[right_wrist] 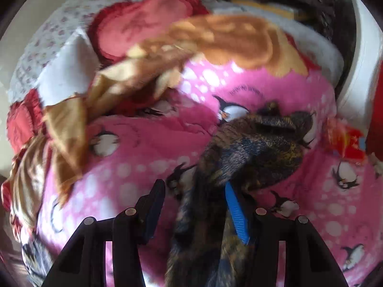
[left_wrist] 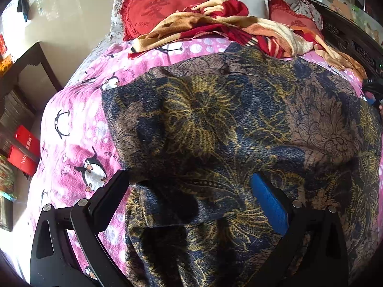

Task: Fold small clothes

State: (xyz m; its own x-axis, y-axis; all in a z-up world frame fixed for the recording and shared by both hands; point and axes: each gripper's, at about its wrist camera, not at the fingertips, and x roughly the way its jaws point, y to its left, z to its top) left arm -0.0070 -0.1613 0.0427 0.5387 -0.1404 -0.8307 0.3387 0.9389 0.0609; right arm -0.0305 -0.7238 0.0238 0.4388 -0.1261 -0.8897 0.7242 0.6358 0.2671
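Observation:
A dark garment point(left_wrist: 215, 124) with a blue, brown and gold flower print lies spread on a pink penguin blanket point(left_wrist: 71, 143) on a bed. My left gripper point(left_wrist: 190, 175) hovers over its near edge with the jaws wide apart and the cloth beneath and between them, so it is open. In the blurred right wrist view a bunched strip of the same garment point(right_wrist: 251, 148) runs between the fingers of my right gripper point(right_wrist: 194, 185). It rests against the blue pad point(right_wrist: 235, 212), and pink blanket point(right_wrist: 143, 143) shows in the gap beside the black finger point(right_wrist: 153, 205).
A crumpled red and orange blanket point(left_wrist: 239, 28) and red heart cushions point(left_wrist: 162, 7) lie at the head of the bed. A dark carved headboard point(left_wrist: 347, 40) runs along the right. Left of the bed are the floor, a dark shelf point(left_wrist: 31, 67) and red boxes point(left_wrist: 26, 148).

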